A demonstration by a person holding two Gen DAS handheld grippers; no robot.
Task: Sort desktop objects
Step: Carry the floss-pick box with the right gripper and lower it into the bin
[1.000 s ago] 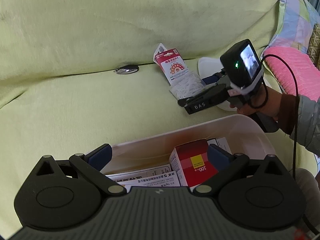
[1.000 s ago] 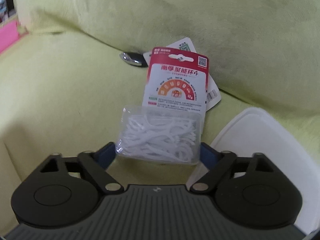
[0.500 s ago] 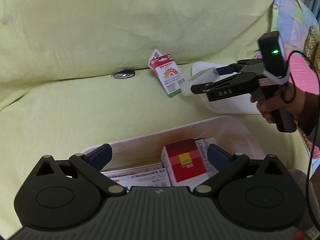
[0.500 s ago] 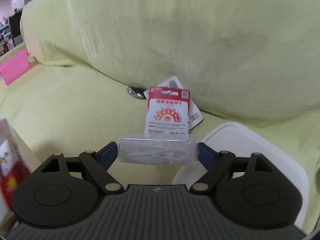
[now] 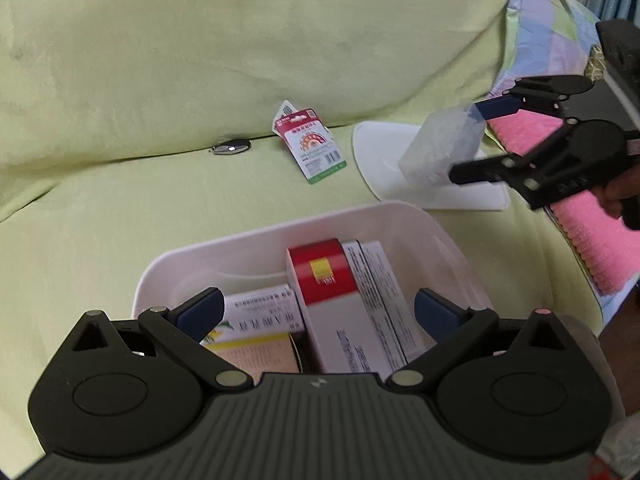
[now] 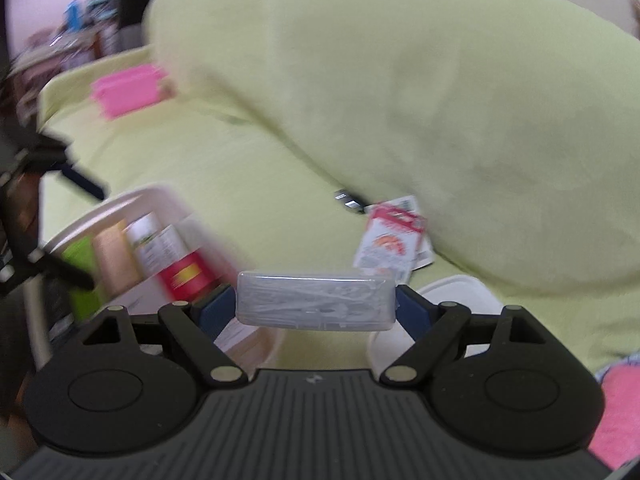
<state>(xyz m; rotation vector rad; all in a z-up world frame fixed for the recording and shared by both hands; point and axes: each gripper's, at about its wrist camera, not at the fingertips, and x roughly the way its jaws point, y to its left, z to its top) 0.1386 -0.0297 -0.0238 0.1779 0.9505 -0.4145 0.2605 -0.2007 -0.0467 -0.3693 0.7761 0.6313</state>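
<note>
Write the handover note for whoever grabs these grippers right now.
Right gripper: shut on the clear case, held in the air above the lid, near the bin.
Left gripper: open, empty, over the bin.
Done: several boxes are in the bin.
On the sofa: red card pack and key fob, by the backrest; the white lid lies flat beside the bin.
Left: put the case in the bin, then probably the card pack and fob; the lid likely goes on last.

Red box [image 5: 326, 276] reads "100" (upside down)
</note>
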